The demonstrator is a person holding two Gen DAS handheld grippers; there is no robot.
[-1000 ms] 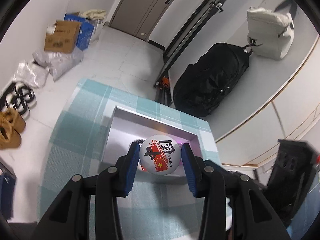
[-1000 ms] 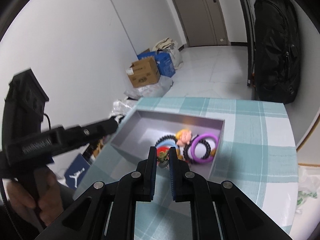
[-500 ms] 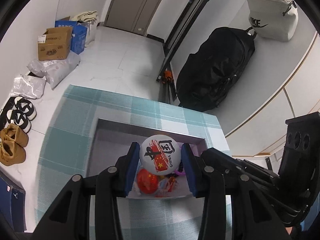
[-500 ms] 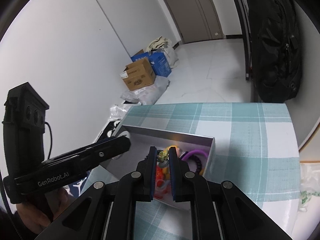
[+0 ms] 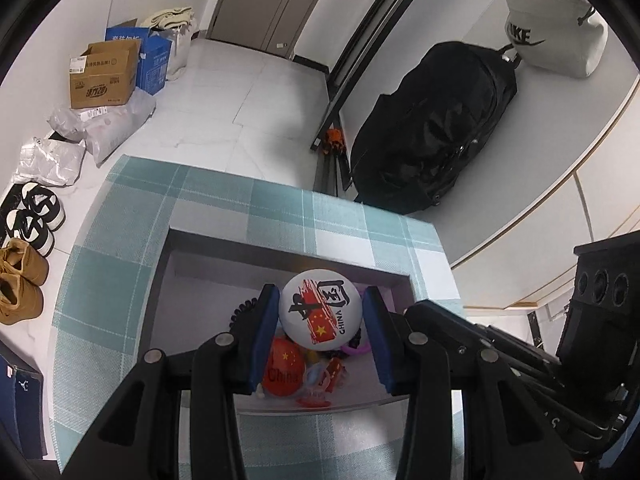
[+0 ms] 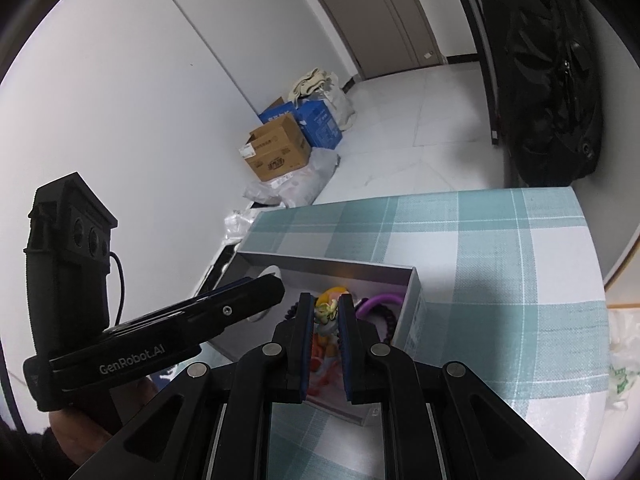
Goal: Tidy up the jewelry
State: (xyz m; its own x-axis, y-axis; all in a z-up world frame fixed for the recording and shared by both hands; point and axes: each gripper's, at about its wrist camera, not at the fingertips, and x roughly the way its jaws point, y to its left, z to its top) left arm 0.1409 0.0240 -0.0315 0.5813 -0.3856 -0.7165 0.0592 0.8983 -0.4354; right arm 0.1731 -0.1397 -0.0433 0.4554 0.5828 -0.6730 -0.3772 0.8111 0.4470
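Note:
An open grey box (image 5: 192, 248) lies on the plaid table. Above its near right part, my left gripper (image 5: 320, 297) is shut on a round white badge (image 5: 316, 308) printed with a red flag and "CHINA". Under it in the box lie a red badge (image 5: 284, 368), a black coil hair tie (image 5: 242, 308) and other small trinkets. My right gripper (image 6: 326, 300) is shut on a small green and yellow charm (image 6: 325, 313) over the same box (image 6: 320, 262), beside a purple ring (image 6: 380, 300). One of the left gripper's fingers (image 6: 240, 304) reaches in from the left.
The teal plaid tablecloth (image 5: 120, 280) covers a small table that ends just past the box. On the floor beyond are a black bag (image 5: 432, 128), cardboard boxes (image 5: 102, 76), plastic parcels and shoes (image 5: 20, 280). A white bag (image 5: 548, 36) hangs at the upper right.
Both grippers have moved forward over the box, still holding the badge and the charm. The box's contents now show under the left gripper.

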